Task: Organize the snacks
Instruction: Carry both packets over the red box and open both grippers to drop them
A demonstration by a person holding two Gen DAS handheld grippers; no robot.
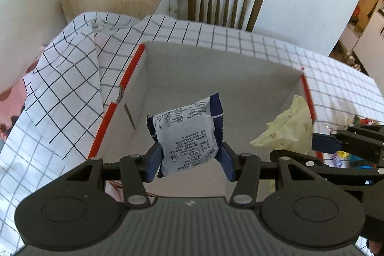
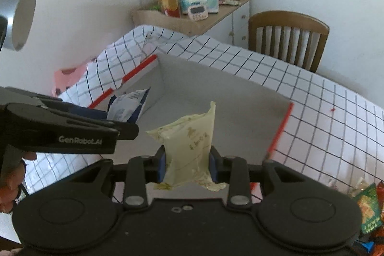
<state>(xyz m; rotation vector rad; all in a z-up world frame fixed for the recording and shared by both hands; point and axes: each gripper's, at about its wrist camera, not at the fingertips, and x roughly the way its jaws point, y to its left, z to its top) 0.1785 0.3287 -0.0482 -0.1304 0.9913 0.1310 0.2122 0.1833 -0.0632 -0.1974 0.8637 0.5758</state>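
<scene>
Left claw point(image 1: 189, 160) pinches crinkly packet point(image 1: 189, 133); right point(image 2: 187, 164), maybe plastic pouch point(image 2: 189, 143).

Checked tablecloth point(image 1: 264, 47) covers table, bearing open box point(image 1: 216, 78).

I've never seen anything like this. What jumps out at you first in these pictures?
Two black grippers, each clamped on a snack. The left gripper holds a blue-and-white packet, the right gripper a pale yellow packet. Both hang over an open grey box with red edges, on a checked tablecloth.
</scene>
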